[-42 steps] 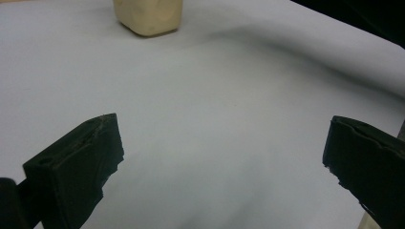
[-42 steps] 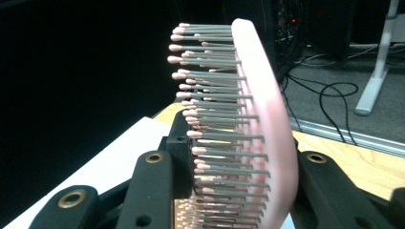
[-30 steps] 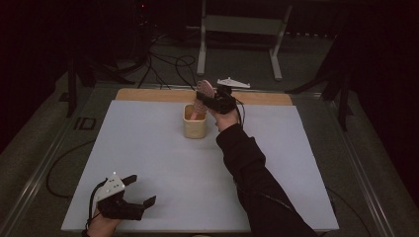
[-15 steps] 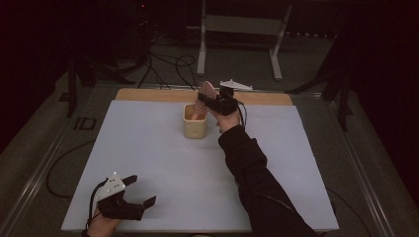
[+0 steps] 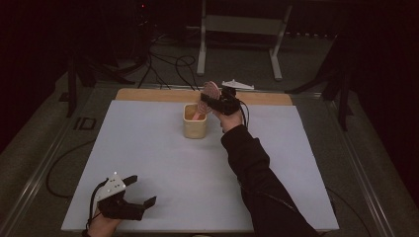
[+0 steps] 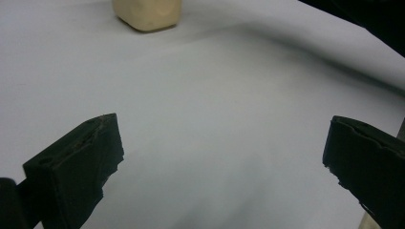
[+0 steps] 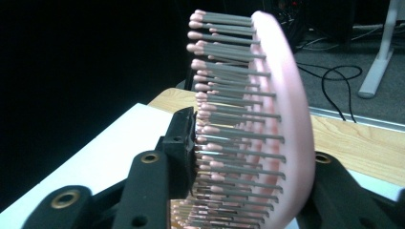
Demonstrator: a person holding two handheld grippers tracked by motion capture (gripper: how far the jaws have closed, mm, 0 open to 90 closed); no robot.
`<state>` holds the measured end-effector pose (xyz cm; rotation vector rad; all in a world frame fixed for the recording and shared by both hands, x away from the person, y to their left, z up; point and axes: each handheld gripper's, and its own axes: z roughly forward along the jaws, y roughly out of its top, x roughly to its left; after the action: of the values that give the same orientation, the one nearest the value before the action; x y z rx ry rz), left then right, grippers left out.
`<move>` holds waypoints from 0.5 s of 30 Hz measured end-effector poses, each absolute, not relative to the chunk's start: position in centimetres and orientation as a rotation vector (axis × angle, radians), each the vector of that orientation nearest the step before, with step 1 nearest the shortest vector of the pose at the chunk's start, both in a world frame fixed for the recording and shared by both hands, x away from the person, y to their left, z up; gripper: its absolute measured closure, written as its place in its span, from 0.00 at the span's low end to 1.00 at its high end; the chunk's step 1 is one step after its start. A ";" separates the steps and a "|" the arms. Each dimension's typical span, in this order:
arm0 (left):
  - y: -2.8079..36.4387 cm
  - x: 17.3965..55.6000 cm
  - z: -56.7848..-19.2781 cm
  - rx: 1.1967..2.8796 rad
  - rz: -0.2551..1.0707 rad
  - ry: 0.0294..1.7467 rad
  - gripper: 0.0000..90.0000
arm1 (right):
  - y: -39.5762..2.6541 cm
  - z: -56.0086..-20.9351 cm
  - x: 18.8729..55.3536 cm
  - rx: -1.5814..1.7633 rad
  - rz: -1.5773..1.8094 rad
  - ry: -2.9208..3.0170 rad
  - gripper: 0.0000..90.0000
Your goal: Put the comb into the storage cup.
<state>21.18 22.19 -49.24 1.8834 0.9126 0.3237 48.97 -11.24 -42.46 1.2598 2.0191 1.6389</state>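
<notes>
From my remote station, the pink plastic hairbrush with grey pink-tipped bristles (image 7: 267,119) runs off the bottom of the right gripper view, so I cannot see its handle there. In the high view its lower end sinks into the cream square plastic cup (image 5: 194,121), hidden by the cup's wall. The right gripper (image 7: 248,157) has just been easing its jaws apart; whether the left pad touches the bristle tips I cannot tell, and the other pad is hidden behind the brush's back. In the left gripper view the cup's upper part is cut off by the top edge. The left gripper (image 6: 219,157) has both jaws clipped by the frame.
</notes>
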 end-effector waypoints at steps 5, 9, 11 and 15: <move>22.2 21.1 -49.2 1.880 0.328 0.914 0.00 | -11.3 -42.5 49.1 1.285 1.653 2.032 0.35; 22.2 21.2 -49.2 1.876 0.328 0.917 0.00 | -11.1 -42.4 49.1 1.282 1.635 2.048 0.22; 22.2 21.1 -49.2 1.883 0.329 0.915 0.00 | -11.1 -42.3 48.9 1.279 1.626 2.040 0.16; 22.2 21.2 -49.2 1.879 0.328 0.918 0.00 | -11.0 -42.2 48.7 1.273 1.591 2.069 0.10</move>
<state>21.18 22.20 -49.21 1.8786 0.9177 0.3279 48.75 -11.02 -42.20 1.2732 2.0692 1.5908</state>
